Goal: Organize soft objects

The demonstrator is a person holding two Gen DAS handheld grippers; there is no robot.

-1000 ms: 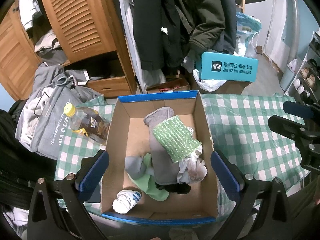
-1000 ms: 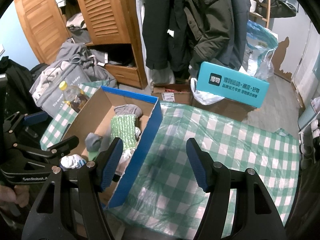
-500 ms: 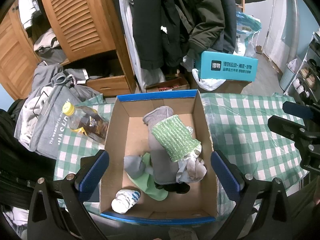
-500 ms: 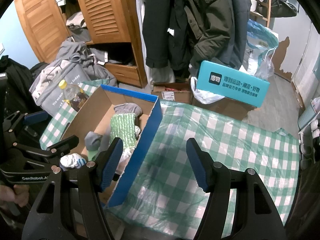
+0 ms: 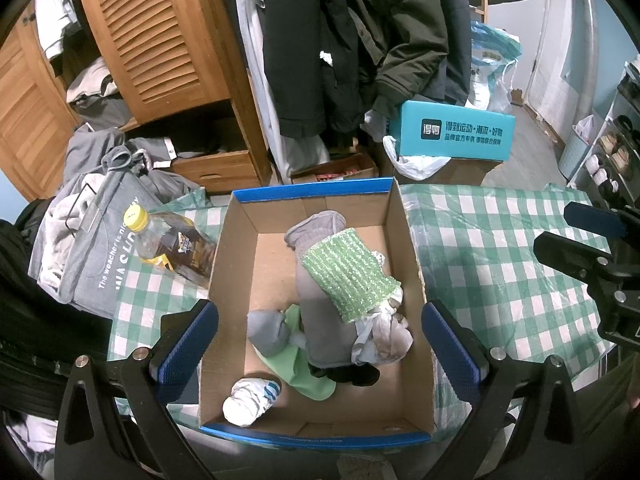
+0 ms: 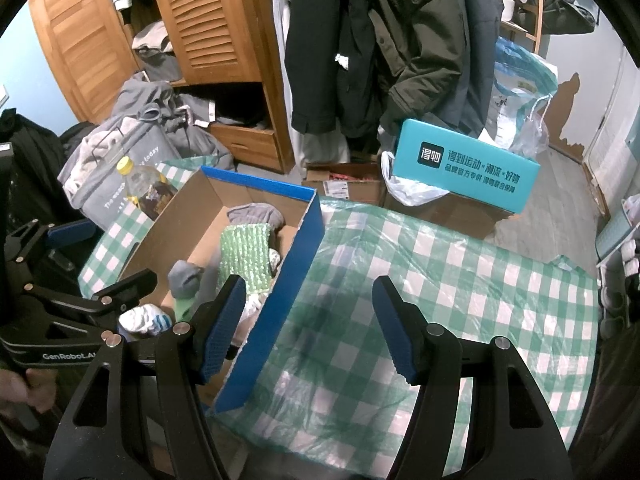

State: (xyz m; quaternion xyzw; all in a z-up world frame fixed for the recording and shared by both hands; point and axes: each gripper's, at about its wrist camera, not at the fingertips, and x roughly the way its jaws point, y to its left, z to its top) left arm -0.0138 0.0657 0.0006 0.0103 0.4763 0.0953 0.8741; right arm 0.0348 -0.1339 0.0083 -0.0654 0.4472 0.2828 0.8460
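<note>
Tongs on both sides were spread wide and empty. Your left tongs [image 5: 320, 344] hovered above the cardboard box [image 5: 416, 280], one blue pad outside its left wall and the other outside its right wall. Your right tongs [image 6: 308, 332] hung over the checked surface [image 6: 460, 272], just right of the box's blue-edged right wall.

The soft items all lay inside the box. A green knitted cloth [image 5: 348, 276] sat draped over a grey garment [image 5: 324, 312] near the middle. A pale crumpled bundle [image 5: 384, 332] touched the grey garment at the right. A flat green cloth [image 5: 308, 376] and a dark piece [image 5: 352, 374] lay partly under the pile. A small grey ball [image 5: 268, 328] rested at the left of the pile, and a white rolled sock with blue stripes [image 5: 252, 398] lay apart in the near left corner. No soft item showed on the bare cloth to the right.

Judgement: the step in hand appeared to be choosing one item from the box. You would have done best to narrow the left tongs before descending, since at that spread they straddled the walls. The white sock stood clear of the rest and offered the cleanest single pick. The knitted cloth, lying on top, would likely have dragged the grey garment unless pinched at a free edge. A bottle [image 5: 172, 244] lying just left of the box needed no attention.
</note>
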